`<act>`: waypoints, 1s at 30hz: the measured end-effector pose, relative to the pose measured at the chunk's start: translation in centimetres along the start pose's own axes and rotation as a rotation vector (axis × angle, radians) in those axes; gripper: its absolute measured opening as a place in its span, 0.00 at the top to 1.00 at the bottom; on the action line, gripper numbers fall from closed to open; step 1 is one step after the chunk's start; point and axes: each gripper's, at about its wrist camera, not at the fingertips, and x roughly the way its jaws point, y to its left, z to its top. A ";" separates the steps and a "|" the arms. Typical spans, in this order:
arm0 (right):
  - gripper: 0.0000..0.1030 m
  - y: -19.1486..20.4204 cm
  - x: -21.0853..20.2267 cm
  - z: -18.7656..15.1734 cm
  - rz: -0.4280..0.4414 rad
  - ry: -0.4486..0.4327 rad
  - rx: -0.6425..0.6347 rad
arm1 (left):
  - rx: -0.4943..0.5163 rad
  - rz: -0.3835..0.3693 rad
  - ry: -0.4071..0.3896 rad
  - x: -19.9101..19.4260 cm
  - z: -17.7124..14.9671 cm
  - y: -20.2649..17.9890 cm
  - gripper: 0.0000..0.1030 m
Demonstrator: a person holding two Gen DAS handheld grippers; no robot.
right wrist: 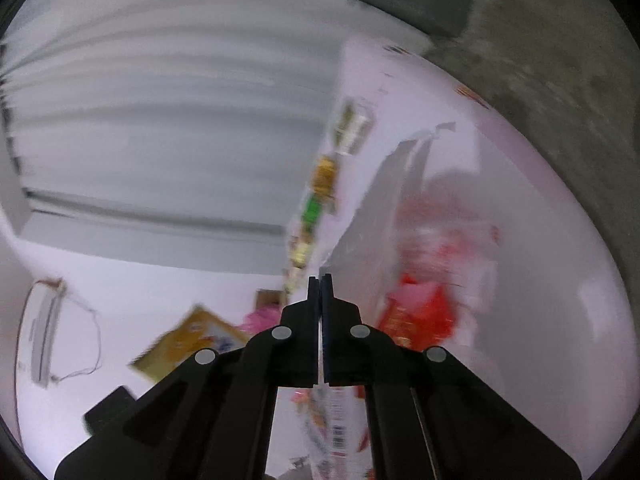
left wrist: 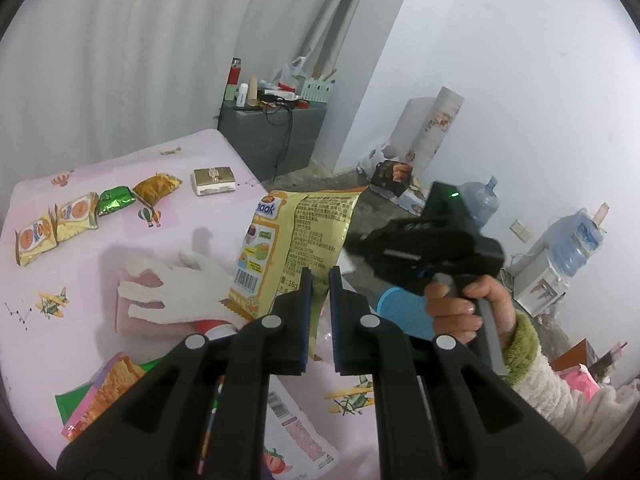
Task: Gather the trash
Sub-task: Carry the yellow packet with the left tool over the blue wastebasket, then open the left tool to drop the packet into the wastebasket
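Note:
In the left wrist view a large yellow snack bag [left wrist: 296, 236] hangs upright above the pink table [left wrist: 80, 344]. My left gripper [left wrist: 320, 276] has its jaws slightly apart with the bag's lower edge between them. My right gripper, black, shows in the same view [left wrist: 424, 248], held by a hand and touching the bag's right edge. In the blurred right wrist view my right gripper [right wrist: 320, 280] is shut on a thin silvery sheet [right wrist: 376, 216], the bag seen edge-on. Several small snack packets [left wrist: 76, 216] lie in a row at the far left.
A white glove [left wrist: 176, 288] lies on a pink pad. More wrappers [left wrist: 112, 384] lie near the front edge. A gold-and-white box [left wrist: 213, 180] sits at the far side. A grey cabinet [left wrist: 276, 132], water bottles [left wrist: 484, 204] and boxes stand on the floor beyond.

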 end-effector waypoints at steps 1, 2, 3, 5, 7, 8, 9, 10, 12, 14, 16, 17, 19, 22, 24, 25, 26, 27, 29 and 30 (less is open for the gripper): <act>0.99 0.5 -0.5 0.0 0.026 -0.010 -0.008 | 0.000 -0.001 -0.004 0.0 0.1 -0.1 0.93; 0.99 0.9 -1.2 0.0 0.055 -0.022 -0.016 | 0.001 -0.003 -0.008 0.0 0.3 -0.3 0.93; 0.99 1.3 -1.8 0.0 0.072 -0.033 -0.021 | 0.002 -0.008 -0.012 0.0 0.5 -0.6 0.93; 0.99 2.0 -3.9 -0.1 0.112 -0.068 -0.041 | 0.003 -0.020 -0.015 0.3 0.8 -1.2 0.93; 0.99 2.3 -6.6 -0.5 0.136 -0.111 -0.061 | 0.002 -0.042 -0.018 0.8 1.2 -2.2 0.93; 0.99 2.2 -8.2 -0.9 0.144 -0.136 -0.071 | 0.000 -0.057 -0.020 1.1 1.4 -2.7 0.93; 0.99 2.0 -9.5 -1.2 0.145 -0.157 -0.076 | -0.002 -0.076 -0.021 1.4 1.6 -3.3 0.93; 0.99 1.7 -11.5 -1.6 0.139 -0.190 -0.082 | -0.005 -0.109 -0.015 2.1 1.9 -4.2 0.93; 0.99 0.8 -15.0 -2.6 0.119 -0.248 -0.087 | -0.015 -0.169 0.012 3.6 2.2 -5.7 0.94; 0.99 -0.5 -19.1 -4.0 0.090 -0.316 -0.080 | -0.034 -0.244 0.065 6.1 2.3 -7.8 0.93; 0.99 -2.2 -23.1 -5.5 0.042 -0.386 -0.071 | -0.053 -0.315 0.134 9.2 2.1 -10.6 0.93; 0.99 -3.0 -24.8 -6.2 0.017 -0.415 -0.064 | -0.055 -0.340 0.167 10.9 1.8 -12.0 0.93; 0.99 -5.2 -27.8 -7.6 -0.036 -0.469 -0.031 | -0.050 -0.377 0.232 14.0 0.9 -14.8 0.93; 0.99 -9.0 -30.8 -9.2 -0.107 -0.516 0.038 | -0.044 -0.437 0.346 19.4 -1.0 -19.4 0.93; 0.99 -11.2 -32.0 -9.8 -0.151 -0.536 0.084 | -0.028 -0.436 0.395 22.5 -2.2 -21.7 0.93; 0.99 -12.5 -32.9 -10.1 -0.183 -0.548 0.107 | -0.021 -0.438 0.428 24.5 -2.9 -23.1 0.93; 0.99 -13.6 -33.2 -10.2 -0.203 -0.556 0.130 | -0.020 -0.436 0.455 26.0 -3.5 -23.9 0.93; 0.99 -14.8 -33.6 -10.2 -0.212 -0.561 0.153 | -0.021 -0.431 0.482 27.5 -4.1 -24.7 0.93; 0.99 -17.1 -33.7 -9.6 -0.228 -0.572 0.200 | -0.012 -0.407 0.539 30.7 -5.7 -26.2 0.93; 0.99 -18.5 -33.9 -9.2 -0.241 -0.571 0.224 | -0.003 -0.392 0.565 32.5 -6.6 -26.9 0.93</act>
